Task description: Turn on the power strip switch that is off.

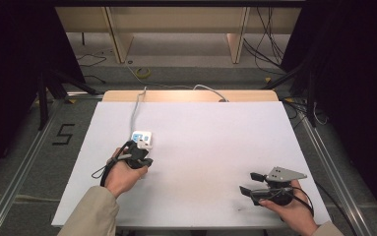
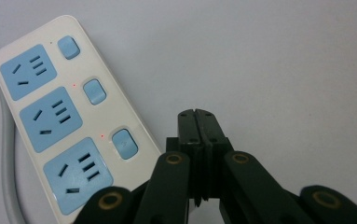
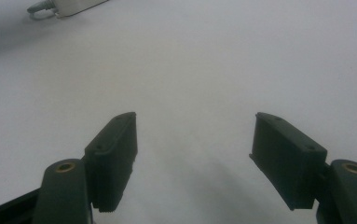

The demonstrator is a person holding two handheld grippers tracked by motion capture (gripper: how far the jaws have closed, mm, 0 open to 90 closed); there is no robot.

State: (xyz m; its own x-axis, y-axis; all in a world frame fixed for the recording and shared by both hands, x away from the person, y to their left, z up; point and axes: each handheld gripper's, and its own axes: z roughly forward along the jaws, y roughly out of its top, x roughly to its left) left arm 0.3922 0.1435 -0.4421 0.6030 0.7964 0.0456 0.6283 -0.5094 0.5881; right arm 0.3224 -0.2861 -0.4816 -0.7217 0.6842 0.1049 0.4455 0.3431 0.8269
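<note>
1. Left gripper (image 2: 197,122) clenched on nothing, jaws pressed flat together, tip poised just right of the power strip (image 2: 69,116) and nearest its closest blue rocker switch (image 2: 124,143).
2. Power strip lying flat on the left half of the white tabletop (image 1: 201,147), just beyond the left hand (image 1: 124,174); three blue sockets in a row, a switch beside each, small red lamps glowing by the switches.
3. Grey cord (image 1: 137,105) running from the strip's far end toward the table's far edge.
4. Right gripper (image 1: 249,184) released, jaws wide apart with bare surface between them, held near the table's near right corner, well apart from the strip.
5. Likely step in hand: pressing a switch with the closed tip. Risk of the narrow tip sliding off the rocker's rounded face, or landing between switch and socket, if brought down off-centre.
6. Risk of the light strip skidding or pivoting on the smooth sheet under a sideways push, with nothing bracing it while the right gripper sits far off.
7. Surface: plain white sheet over a wooden table, pale wood strip showing at the far edge, faint dark smudge near the near right.
8. Room: dim, grey floor, metal rails either side, a taped "5" (image 1: 64,133) on the left, loose cables and wooden furniture legs beyond.
</note>
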